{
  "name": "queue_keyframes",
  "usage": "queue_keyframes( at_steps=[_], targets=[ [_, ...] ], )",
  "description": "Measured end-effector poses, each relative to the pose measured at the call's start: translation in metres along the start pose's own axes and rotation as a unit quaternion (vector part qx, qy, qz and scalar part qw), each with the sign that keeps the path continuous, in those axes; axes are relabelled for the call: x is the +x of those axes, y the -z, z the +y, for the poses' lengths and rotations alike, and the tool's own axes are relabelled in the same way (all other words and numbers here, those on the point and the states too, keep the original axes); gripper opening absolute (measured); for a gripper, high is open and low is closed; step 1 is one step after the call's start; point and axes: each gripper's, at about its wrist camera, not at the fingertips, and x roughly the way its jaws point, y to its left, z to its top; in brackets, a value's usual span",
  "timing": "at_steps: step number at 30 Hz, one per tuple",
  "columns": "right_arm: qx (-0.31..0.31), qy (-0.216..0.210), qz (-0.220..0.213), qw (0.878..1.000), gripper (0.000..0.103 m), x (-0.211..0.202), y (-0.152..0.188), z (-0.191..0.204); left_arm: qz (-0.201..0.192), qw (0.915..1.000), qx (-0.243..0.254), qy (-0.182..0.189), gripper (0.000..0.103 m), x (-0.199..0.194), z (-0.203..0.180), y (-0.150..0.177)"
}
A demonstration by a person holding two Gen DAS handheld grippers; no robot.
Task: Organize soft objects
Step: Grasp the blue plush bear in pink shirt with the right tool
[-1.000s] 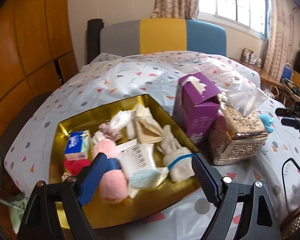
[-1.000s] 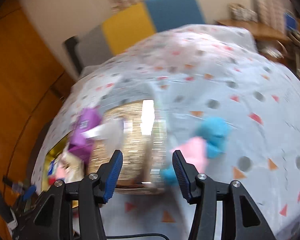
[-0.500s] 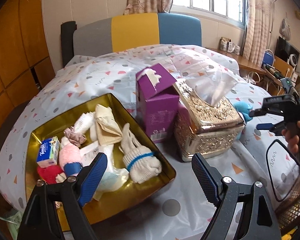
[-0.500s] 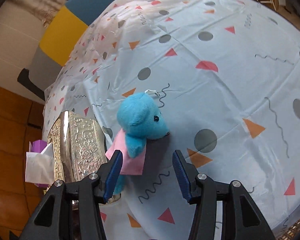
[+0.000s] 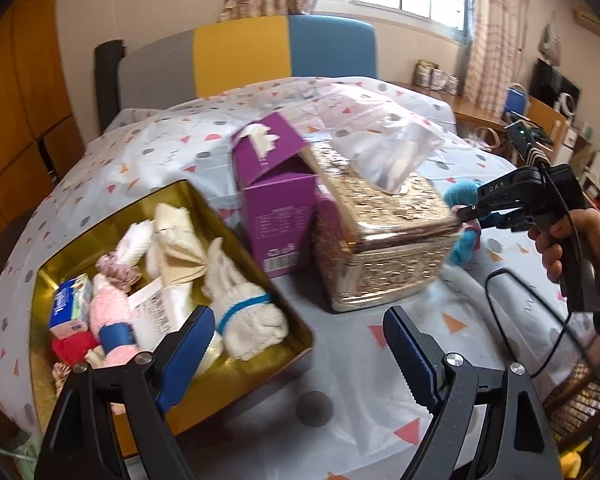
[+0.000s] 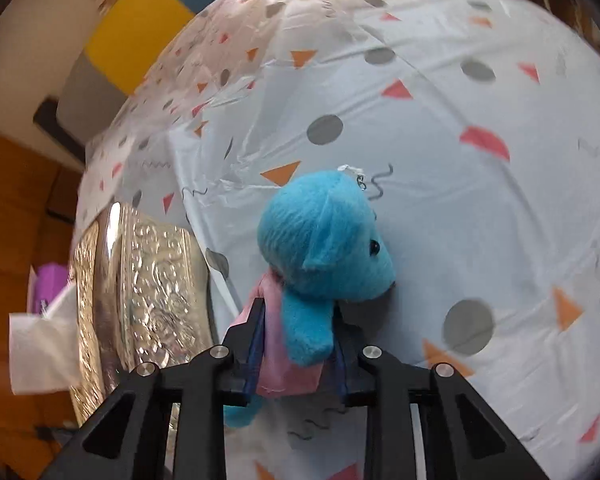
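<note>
The right hand-held gripper clamps the pink-clad torso of the blue plush bear lying on the bed beside the gold tissue box. The bear's body runs away from the gripper, head far, snout pointing right. The left hand-held gripper hangs open over the gold tray.

The left gripper hovers, jaws spread wide. The right gripper has its jaws clamped on the blue plush bear.
</note>
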Motion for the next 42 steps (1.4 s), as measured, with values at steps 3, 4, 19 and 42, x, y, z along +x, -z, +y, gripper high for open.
queue_keyframes(
  at_steps=[3,4,19,42],
  targets=[
    [-0.025,0.009,0.021,0.999,0.027,-0.01,-0.002,-0.024,0.001,0.9995,0.014,0.027,0.087,0.002,-0.012,-0.006],
    [-0.023,-0.001,0.03,0.999,0.031,-0.013,-0.001,-0.033,0.001,0.9992,0.02,0.035,0.087,0.002,-0.018,-0.008],
    [0.122,-0.128,-0.134,0.975,0.057,-0.091,-0.009,-0.112,0.024,0.9817,0.113,0.151,0.084,0.059,-0.158,-0.071],
    [0.074,-0.034,-0.071,0.994,0.059,-0.045,-0.032,-0.088,0.087,0.9693,0.153,0.171,0.021,0.168,-0.243,-0.049]
  ],
)
